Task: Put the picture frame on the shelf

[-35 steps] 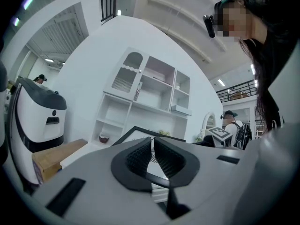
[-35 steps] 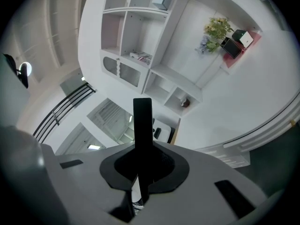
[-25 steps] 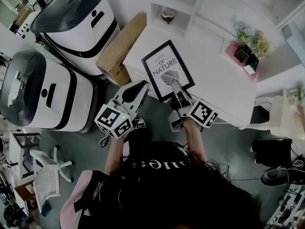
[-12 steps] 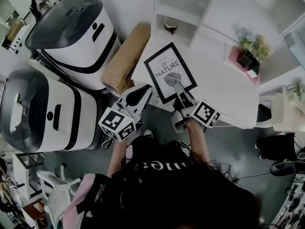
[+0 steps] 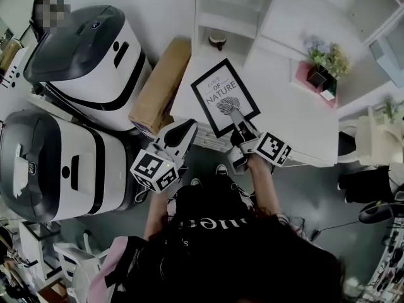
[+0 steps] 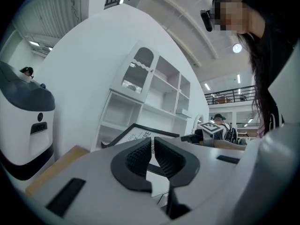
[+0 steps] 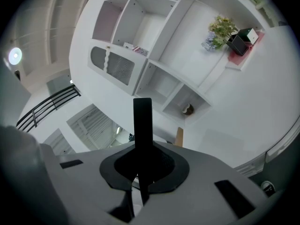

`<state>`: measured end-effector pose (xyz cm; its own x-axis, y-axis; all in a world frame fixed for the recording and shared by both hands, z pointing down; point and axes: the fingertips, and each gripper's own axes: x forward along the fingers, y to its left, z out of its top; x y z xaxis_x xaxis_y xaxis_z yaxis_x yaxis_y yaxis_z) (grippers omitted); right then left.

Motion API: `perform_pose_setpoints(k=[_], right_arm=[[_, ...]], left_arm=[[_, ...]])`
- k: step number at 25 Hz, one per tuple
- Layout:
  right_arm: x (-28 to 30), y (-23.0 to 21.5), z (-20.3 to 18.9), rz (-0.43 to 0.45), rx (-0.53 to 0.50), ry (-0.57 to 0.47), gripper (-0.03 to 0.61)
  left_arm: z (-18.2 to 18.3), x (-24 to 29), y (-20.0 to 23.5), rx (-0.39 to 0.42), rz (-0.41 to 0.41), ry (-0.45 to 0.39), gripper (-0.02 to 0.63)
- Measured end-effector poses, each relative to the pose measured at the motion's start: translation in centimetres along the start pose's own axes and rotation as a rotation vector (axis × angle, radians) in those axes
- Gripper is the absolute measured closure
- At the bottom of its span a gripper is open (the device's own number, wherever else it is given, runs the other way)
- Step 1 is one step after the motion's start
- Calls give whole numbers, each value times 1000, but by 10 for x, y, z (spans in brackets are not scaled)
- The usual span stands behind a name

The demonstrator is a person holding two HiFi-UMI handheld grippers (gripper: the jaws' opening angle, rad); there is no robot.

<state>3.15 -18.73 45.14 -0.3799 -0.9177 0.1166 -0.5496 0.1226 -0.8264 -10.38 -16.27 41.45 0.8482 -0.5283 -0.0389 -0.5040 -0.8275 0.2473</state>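
Clamping the black rectangular picture frame by the middle of its near edge in the right gripper, with the fingers shut fully on the thin moulding and the frame showing edge-on as a dark upright bar in the right gripper view. Probably gripping there to carry the "nature" print face up, with the far edge leading toward the tall white shelf unit at the far left corner of the white worktop. Holding the frame tilted over the worktop's near left corner, apparently lifted clear rather than lying flat, judging by the raised underside in the left gripper view. Not yet reaching any shelf compartment. Holding the left gripper just off that same corner, beside the frame and not touching it, with its ribbed pads drawn almost together on nothing. Likely standing in reserve for steadying the frame at placement. Counting one picture frame, two grippers and one shelf unit with several open compartments. Counting one small brown round object in a low compartment and one potted plant on a pink base by the worktop's far right corner. Counting one brown cardboard box along the left edge and two large white-and-black machines beyond it.
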Motion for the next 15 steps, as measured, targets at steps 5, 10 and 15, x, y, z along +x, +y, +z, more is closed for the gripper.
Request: perform_pose_setpoints(k=[5, 10, 15], right_arm=[[18, -12, 30, 3, 18, -21, 522], [46, -28, 68, 6, 60, -46, 522], [78, -42, 109, -4, 64, -78, 522]], left_arm=[[3, 14, 3, -4, -1, -5, 584], [10, 29, 16, -4, 21, -18, 584], [12, 45, 28, -15, 44, -24, 584]])
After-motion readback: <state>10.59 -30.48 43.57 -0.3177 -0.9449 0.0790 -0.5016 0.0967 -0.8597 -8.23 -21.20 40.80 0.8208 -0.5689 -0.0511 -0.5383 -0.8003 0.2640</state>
